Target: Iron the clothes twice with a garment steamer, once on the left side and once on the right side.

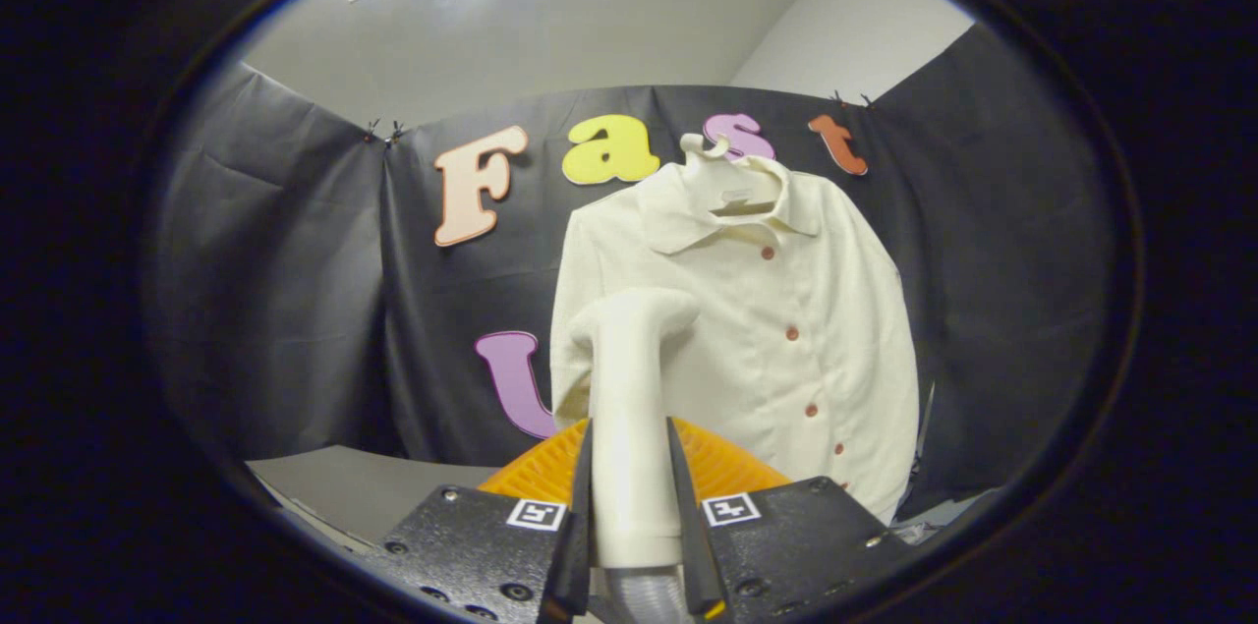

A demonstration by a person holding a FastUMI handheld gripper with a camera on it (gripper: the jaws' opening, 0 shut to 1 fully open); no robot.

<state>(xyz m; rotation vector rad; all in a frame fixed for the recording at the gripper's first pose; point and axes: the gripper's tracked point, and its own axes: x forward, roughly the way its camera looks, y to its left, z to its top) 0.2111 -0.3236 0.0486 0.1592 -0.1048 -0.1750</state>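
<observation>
Left side: grey tabletop (344,486) is showing only as a wedge, its near part cut off by the gripper body. Orange ribbed thing (550,472) is sitting just beyond the fingers, mostly hidden behind them and the steamer; can't tell what it is. Centre: gripper (631,526) is clamping the garment steamer (629,408), both fingers pressing on its upright handle, head angled right at the top. Grey hose (644,599) is leaving the handle base, cut off below. Right and farther: cream shirt (776,329) is hanging on a white hanger (722,177), buttoned, front facing the camera. Steamer is covering the shirt's lower left; contact between head and fabric is hard to judge. Shirt's hem is hidden behind the gripper body.
</observation>
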